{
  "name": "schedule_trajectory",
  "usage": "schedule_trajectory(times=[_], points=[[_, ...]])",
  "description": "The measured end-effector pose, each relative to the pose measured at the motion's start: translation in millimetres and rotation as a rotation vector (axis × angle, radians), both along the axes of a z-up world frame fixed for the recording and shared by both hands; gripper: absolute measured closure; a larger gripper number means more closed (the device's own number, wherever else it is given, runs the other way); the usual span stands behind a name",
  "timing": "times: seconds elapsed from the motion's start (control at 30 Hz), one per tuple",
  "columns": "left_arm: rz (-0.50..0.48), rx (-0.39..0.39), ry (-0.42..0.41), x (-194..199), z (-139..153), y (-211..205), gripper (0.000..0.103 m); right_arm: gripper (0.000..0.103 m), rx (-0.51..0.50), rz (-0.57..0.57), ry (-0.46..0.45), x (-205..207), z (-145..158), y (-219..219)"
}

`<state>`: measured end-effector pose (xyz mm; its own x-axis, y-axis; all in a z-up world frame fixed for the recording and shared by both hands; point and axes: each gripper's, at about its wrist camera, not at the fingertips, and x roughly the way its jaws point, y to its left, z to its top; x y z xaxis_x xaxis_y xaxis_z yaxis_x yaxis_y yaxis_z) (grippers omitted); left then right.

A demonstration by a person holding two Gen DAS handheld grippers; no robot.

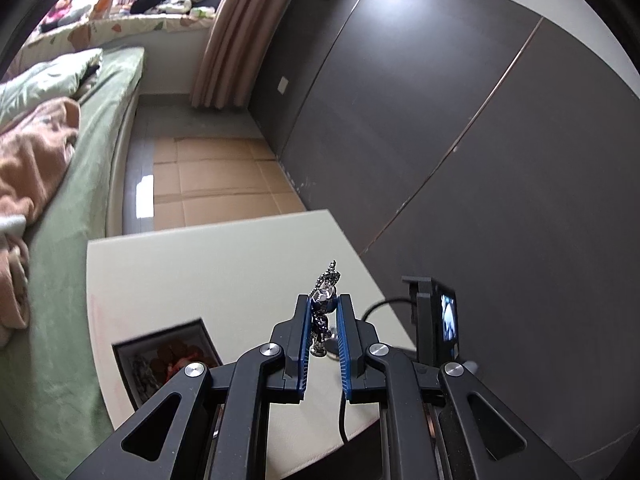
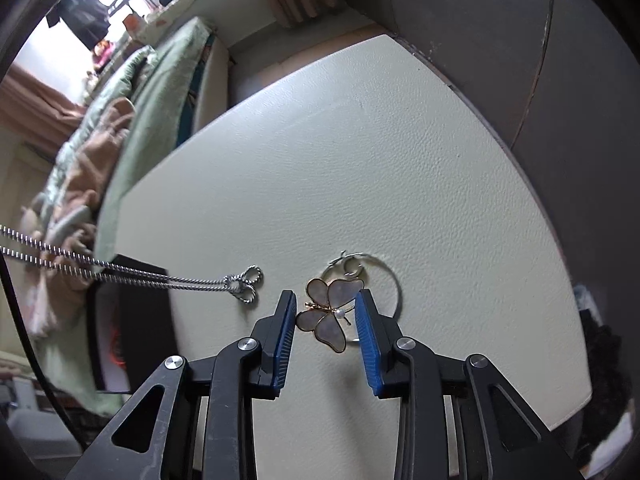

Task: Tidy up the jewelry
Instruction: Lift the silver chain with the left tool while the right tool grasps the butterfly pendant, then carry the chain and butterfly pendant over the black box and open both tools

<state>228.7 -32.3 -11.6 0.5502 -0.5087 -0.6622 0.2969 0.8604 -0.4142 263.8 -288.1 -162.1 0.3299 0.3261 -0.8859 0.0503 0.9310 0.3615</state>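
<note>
My left gripper (image 1: 324,306) is shut on a silver chain necklace (image 1: 325,300) and holds it above the cream table (image 1: 208,272). In the right wrist view the same chain (image 2: 132,276) stretches in from the left, and its knotted bow end (image 2: 245,283) rests on the table (image 2: 360,152). My right gripper (image 2: 326,308) is open around a gold-rimmed butterfly pendant (image 2: 330,312) that lies on the table on a thin silver ring (image 2: 384,276). The pads stand close to the wings on both sides.
A black jewelry box (image 1: 164,360) with items inside sits at the table's left edge, also in the right wrist view (image 2: 132,320). A small black camera (image 1: 438,322) with a cable stands at the right edge. A dark wall is on the right and a green bed on the left.
</note>
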Motion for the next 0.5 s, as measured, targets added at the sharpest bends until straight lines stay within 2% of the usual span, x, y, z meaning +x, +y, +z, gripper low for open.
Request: schedule_trajectory(times=[0.3,0.5], points=[[0.002,0.022,-0.095,-10.1,48.9,-5.7,0.090,0.071,0.101,-0.006,-0.057,-7.1,22.8,4.3],[0.048,0.054,-0.159,-18.2,83.5,4.2,0.090,0.071,0.146,0.025,-0.106,-8.7,47.8,19.9]])
